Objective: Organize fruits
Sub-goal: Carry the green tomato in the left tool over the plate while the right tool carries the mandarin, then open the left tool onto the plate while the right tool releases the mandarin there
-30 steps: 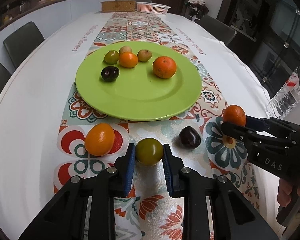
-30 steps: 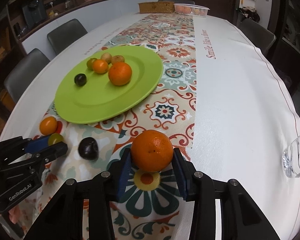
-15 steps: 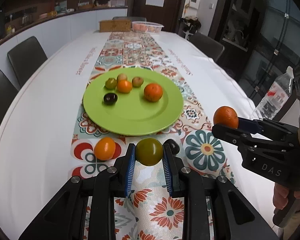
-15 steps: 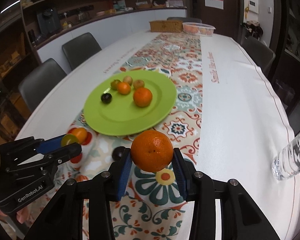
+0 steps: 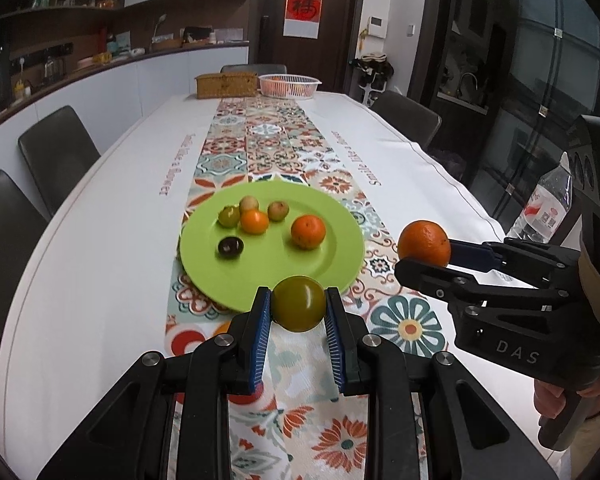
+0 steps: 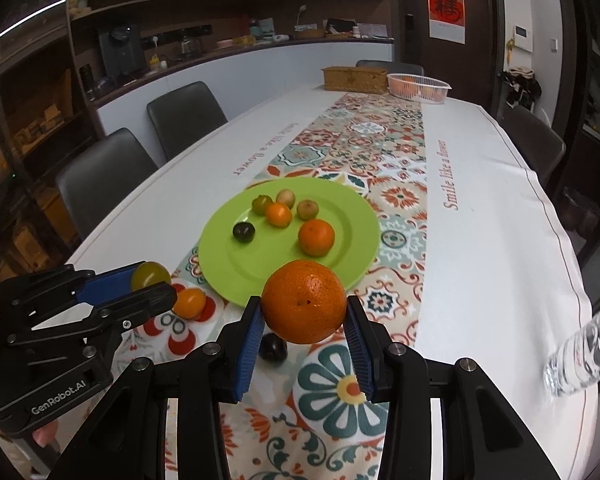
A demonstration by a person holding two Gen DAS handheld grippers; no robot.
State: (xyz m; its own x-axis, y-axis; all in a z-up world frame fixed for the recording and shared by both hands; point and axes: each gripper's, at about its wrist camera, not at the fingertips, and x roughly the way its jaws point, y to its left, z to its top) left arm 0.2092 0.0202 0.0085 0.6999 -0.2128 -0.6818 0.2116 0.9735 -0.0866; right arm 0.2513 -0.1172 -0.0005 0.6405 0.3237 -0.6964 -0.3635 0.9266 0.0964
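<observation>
My left gripper (image 5: 299,309) is shut on a small green fruit (image 5: 299,309) and holds it in the air just in front of the green plate (image 5: 332,264). My right gripper (image 6: 304,310) is shut on an orange (image 6: 304,307), also lifted above the patterned runner; in the left wrist view the same orange (image 5: 424,243) hangs right of the plate. The green plate (image 6: 236,264) carries several small fruits, among them an orange (image 6: 316,237) and a dark plum (image 6: 243,231). An orange fruit (image 6: 189,302) and a dark plum (image 6: 273,347) lie on the runner before the plate.
A clear water bottle (image 5: 548,204) stands at the right table edge. A wicker box (image 5: 226,85) and a white basket (image 5: 289,85) with oranges sit at the far end. Dark chairs (image 6: 186,114) line both sides of the table.
Both grippers have risen with their fruits, lifting them off the runner. The plate now looks smaller and farther below, and more of the room shows.
</observation>
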